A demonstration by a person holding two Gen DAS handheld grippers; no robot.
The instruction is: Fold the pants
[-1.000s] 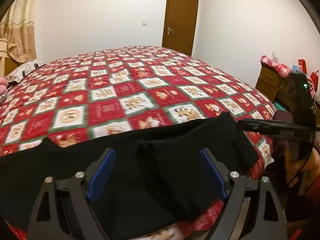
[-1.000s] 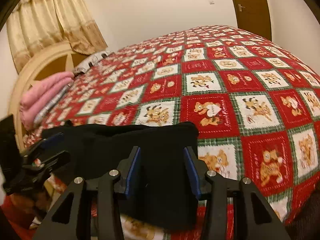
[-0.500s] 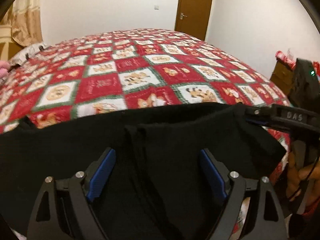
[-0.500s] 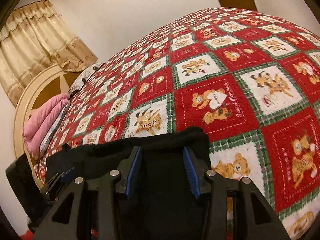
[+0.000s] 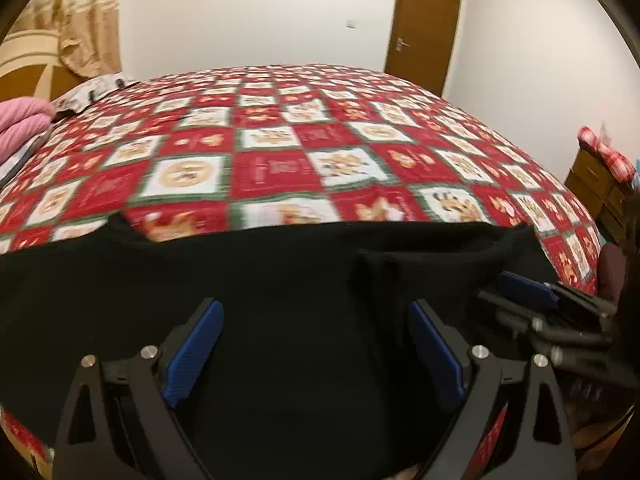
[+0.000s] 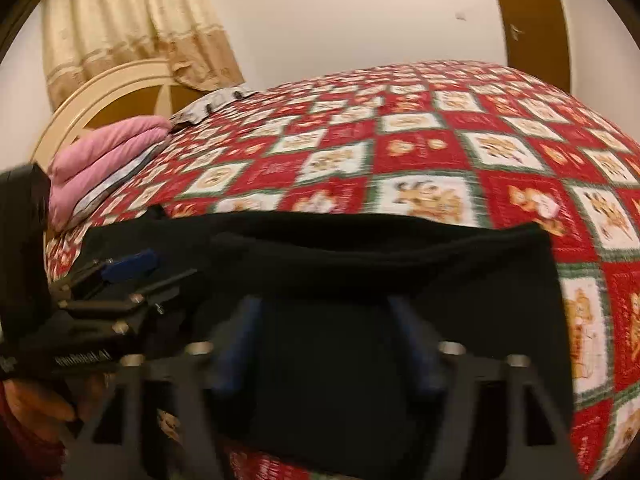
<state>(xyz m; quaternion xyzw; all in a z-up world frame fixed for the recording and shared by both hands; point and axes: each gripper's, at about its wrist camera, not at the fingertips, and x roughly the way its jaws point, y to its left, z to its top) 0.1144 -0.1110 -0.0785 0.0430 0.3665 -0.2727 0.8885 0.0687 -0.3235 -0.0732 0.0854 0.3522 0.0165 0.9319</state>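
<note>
- The bed (image 5: 304, 152) fills most of both views, covered by a red, white and green patchwork quilt (image 6: 432, 160) printed with bears.
- The pants (image 5: 280, 288), black, lie flat across the near edge of the bed, from 9 o'clock to 3 o'clock in the left wrist view; their far hem runs as a nearly straight line over the quilt, and a folded layer shows at 2 o'clock.
- A brown door (image 5: 424, 28) stands in the white wall at 1 o'clock in the left wrist view.
- A cream curtain (image 6: 132, 20) hangs at 11 o'clock in the right wrist view, above a rounded headboard (image 6: 100, 96).
- A pink blanket (image 6: 104, 152), folded, lies at 10 o'clock by the headboard, next to a grey patterned pillow (image 6: 212, 100).
- A wooden dresser (image 5: 596, 184) with a checked cloth on top stands at 3 o'clock in the left wrist view.
- The left tool (image 5: 316, 344) hovers over the pants, its blue pads (image 5: 192, 352) spread wide and opening further; cloth lies below the gap, not pinched.
- The right tool (image 6: 328, 344) is blurred; its jaws are opening, parted over the pants' right end, pressing on nothing.
</note>
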